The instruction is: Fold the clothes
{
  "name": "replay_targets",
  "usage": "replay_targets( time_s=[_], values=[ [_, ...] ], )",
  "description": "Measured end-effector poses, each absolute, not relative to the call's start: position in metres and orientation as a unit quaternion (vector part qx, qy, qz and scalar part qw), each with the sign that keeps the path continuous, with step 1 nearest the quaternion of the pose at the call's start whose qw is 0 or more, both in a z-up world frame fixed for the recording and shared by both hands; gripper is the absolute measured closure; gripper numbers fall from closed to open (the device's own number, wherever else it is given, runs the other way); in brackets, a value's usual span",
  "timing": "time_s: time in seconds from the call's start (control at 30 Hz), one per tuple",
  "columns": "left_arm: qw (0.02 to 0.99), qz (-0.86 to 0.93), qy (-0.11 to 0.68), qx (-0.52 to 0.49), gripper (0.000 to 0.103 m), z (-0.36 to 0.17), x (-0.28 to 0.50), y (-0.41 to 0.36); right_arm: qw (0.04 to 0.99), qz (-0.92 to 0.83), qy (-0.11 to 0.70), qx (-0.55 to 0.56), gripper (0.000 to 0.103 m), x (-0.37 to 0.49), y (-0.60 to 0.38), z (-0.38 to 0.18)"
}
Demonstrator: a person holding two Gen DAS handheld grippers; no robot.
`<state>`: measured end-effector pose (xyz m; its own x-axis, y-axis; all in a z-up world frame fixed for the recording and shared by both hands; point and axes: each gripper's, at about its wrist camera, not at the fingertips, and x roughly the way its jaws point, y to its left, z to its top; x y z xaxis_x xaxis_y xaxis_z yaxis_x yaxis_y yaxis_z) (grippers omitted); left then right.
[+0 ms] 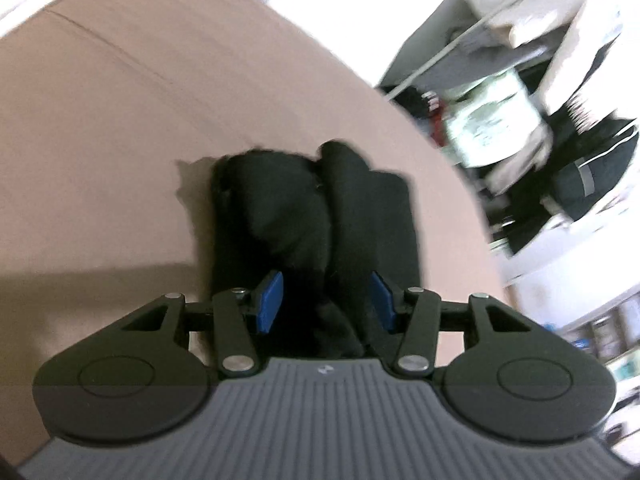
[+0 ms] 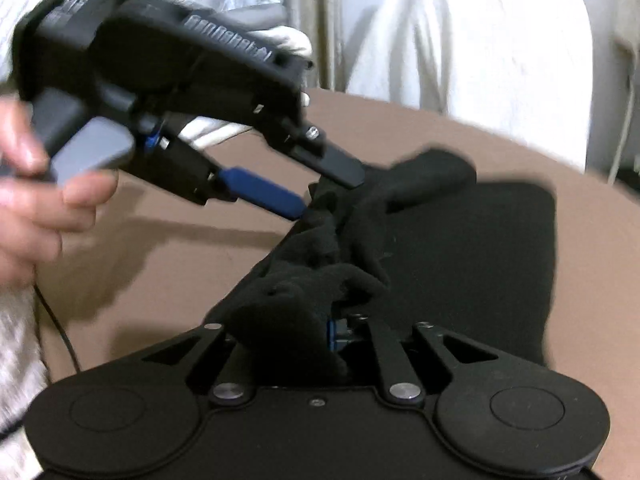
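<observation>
The black garment (image 2: 460,248) lies on the brown desk (image 2: 160,264), its flat part spread to the right and a bunched ridge lifted off it, running from near to far. Dark cloth on dark cloth hides the folds, so what kind of garment it is cannot be told. The right gripper (image 2: 340,332) has its fingers clenched on the near end of the ridge, pads mostly buried. The left gripper (image 2: 328,194), held by a hand (image 2: 36,200), has its fingers parted around the far end.

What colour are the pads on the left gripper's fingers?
Blue. The pads on the left gripper show best in the left wrist view, either side of the black garment.
</observation>
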<state>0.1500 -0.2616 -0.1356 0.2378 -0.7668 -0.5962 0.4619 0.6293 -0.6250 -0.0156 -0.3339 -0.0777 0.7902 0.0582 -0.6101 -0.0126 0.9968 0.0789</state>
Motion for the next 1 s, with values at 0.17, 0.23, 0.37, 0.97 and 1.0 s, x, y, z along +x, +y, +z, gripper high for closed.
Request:
replay_targets(
  time_s=[0.17, 0.23, 0.37, 0.97, 1.0],
  values=[
    [0.784, -0.404, 0.444, -0.156, 0.055, -0.125, 0.146, -0.261, 0.947, 0.034, 0.316, 0.052, 0.083, -0.023, -0.333, -0.075],
    [0.785, -0.413, 0.429, -0.171, 0.05, -0.118, 0.147, -0.256, 0.949, 0.044, 0.31, 0.041, 0.077, -0.028, -0.326, -0.075],
    [0.786, -0.412, 0.436, -0.147, 0.046, -0.118, 0.146, -0.263, 0.948, 0.083, 0.299, 0.063, 0.059, -0.034, -0.314, -0.079],
    [0.844, -0.34, 0.415, 0.003, 0.081, -0.123, 0.128, -0.301, 0.923, 0.176, 0.295, 0.172, 0.053, -0.07, -0.332, -0.074],
    [0.84, -0.339, 0.423, -0.031, 0.082, -0.123, 0.136, -0.293, 0.926, 0.167, 0.289, 0.178, 0.053, -0.078, -0.336, -0.07]
  ],
)
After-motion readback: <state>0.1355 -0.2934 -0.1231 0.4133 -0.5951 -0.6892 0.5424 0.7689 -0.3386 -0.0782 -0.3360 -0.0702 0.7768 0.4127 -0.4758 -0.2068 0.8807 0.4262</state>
